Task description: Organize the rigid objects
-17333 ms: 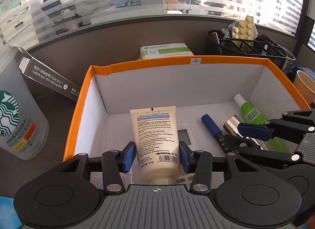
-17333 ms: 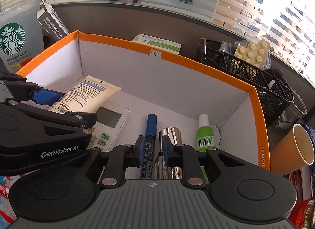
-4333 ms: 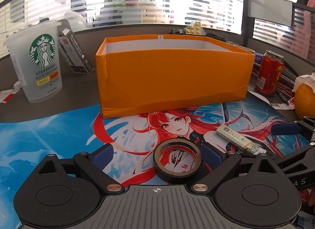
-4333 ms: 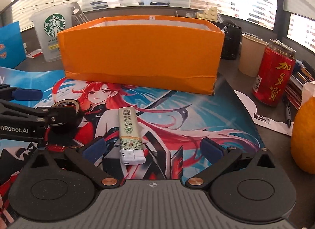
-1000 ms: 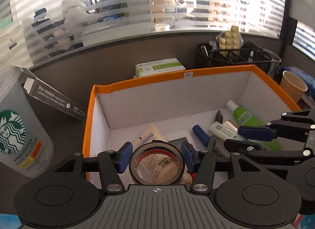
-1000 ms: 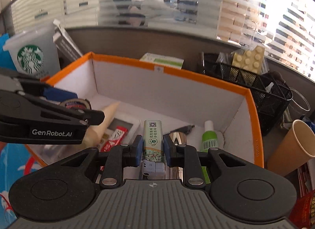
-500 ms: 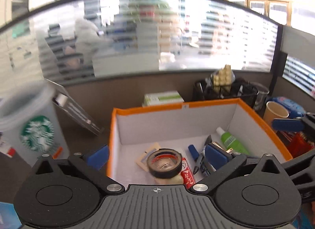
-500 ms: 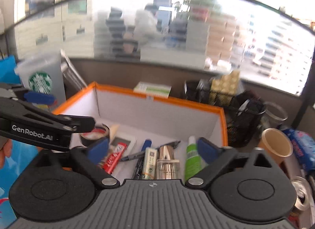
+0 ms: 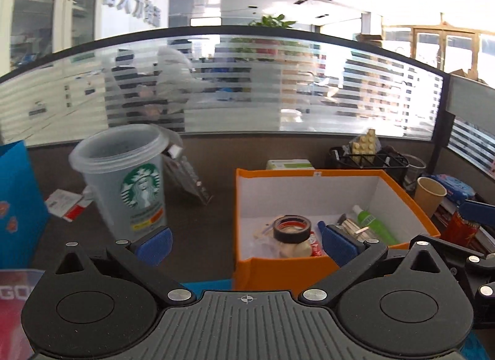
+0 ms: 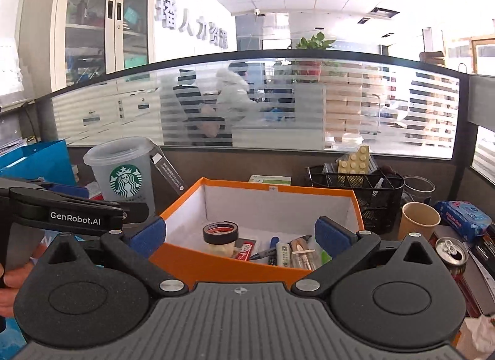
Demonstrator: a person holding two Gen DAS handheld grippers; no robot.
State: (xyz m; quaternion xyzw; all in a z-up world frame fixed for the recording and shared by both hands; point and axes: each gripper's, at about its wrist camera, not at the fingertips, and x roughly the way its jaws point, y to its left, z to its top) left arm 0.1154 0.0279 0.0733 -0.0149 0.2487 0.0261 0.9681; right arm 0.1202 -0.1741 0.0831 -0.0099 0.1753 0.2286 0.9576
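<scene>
Orange box [image 10: 216, 264] with tape roll [image 10: 220, 232] inside (both tongs [image 9: 246, 244] [image 10: 239, 236] wide apart, empty)

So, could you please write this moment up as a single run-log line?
left gripper: open, empty | right gripper: open, empty | black tape roll: inside orange cardboard box | white-green lighter: inside box

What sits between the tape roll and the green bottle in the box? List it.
Right wrist view: a red packet, a blue pen and a lighter lie between tape roll and green bottle.
</scene>
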